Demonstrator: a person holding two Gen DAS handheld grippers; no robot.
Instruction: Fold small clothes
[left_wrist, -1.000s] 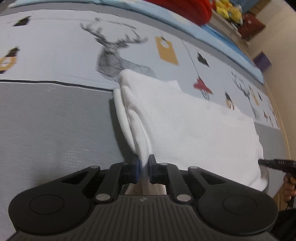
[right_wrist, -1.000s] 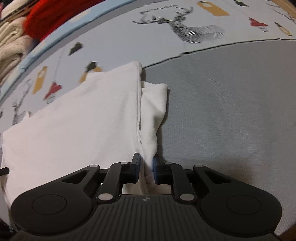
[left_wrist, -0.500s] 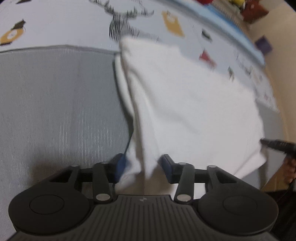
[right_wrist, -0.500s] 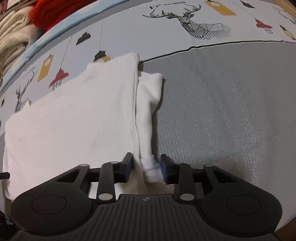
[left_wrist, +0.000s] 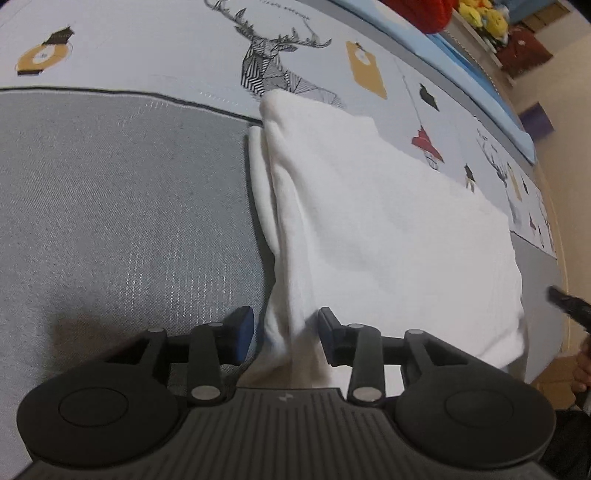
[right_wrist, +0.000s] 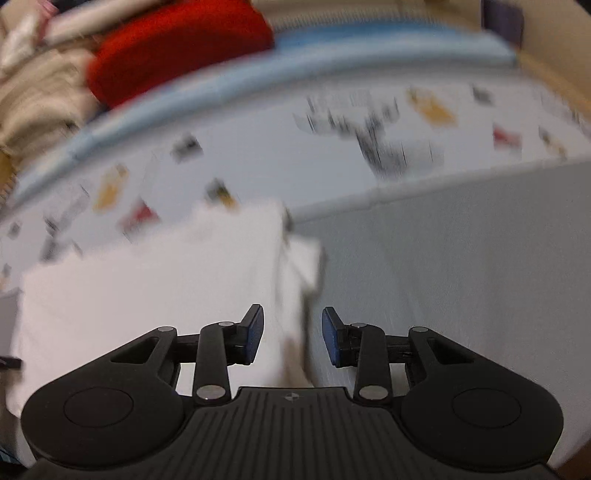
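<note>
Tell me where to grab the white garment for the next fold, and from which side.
Probably pinch the white garment at its near corner, where layered edges bunch between the opening left gripper, coming from the grey sheet side. The folded edge there stands raised, giving the pads something to bite.

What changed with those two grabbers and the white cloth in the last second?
Both let go. The left gripper, which pinched the white cloth's edge, is opening, the edge loose between its fingers. The right gripper released the other end and has lifted away, its view blurred. The cloth stays folded on the bed cover.
</note>
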